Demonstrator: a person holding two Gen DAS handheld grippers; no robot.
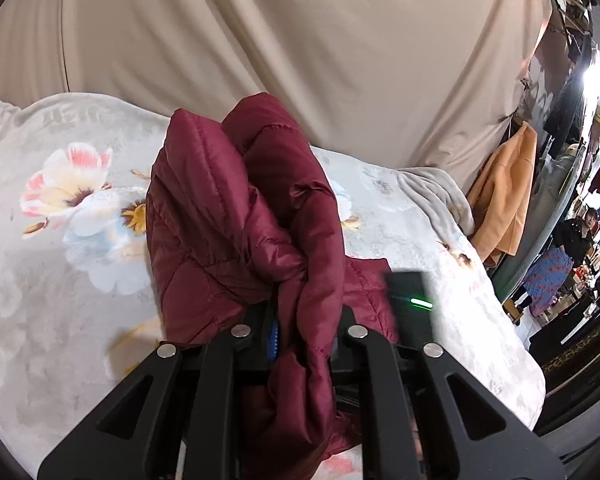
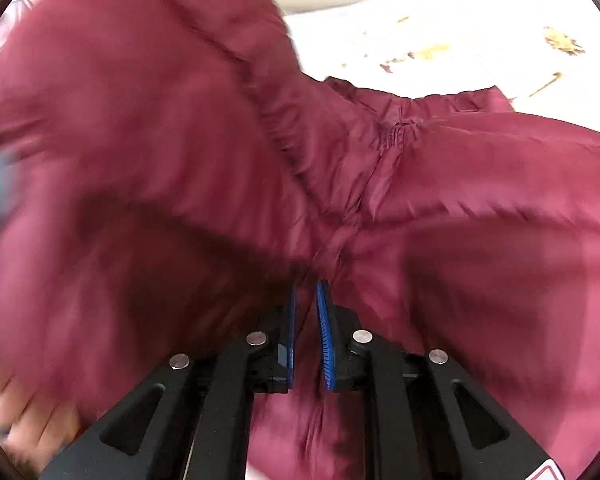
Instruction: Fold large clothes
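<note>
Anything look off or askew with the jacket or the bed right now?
No damage shows. The maroon jacket is bunched in a lumpy heap on the floral blanket, not flat. Both the left tool and the right tool are clamped on its fabric. The right wrist view is motion-blurred.

The left claw [image 1: 304, 340] is matte black plastic: four angular linkage arms with triangular cut-outs, each capped at its pivot by a round silver screw head. A ribbed blue pad [image 1: 274, 338] lines one finger. The right claw [image 2: 306, 336] is built alike, both blue ribbed pads [image 2: 326, 344] showing. At seven o'clock, blurred bare skin [image 2: 16, 416].
</note>
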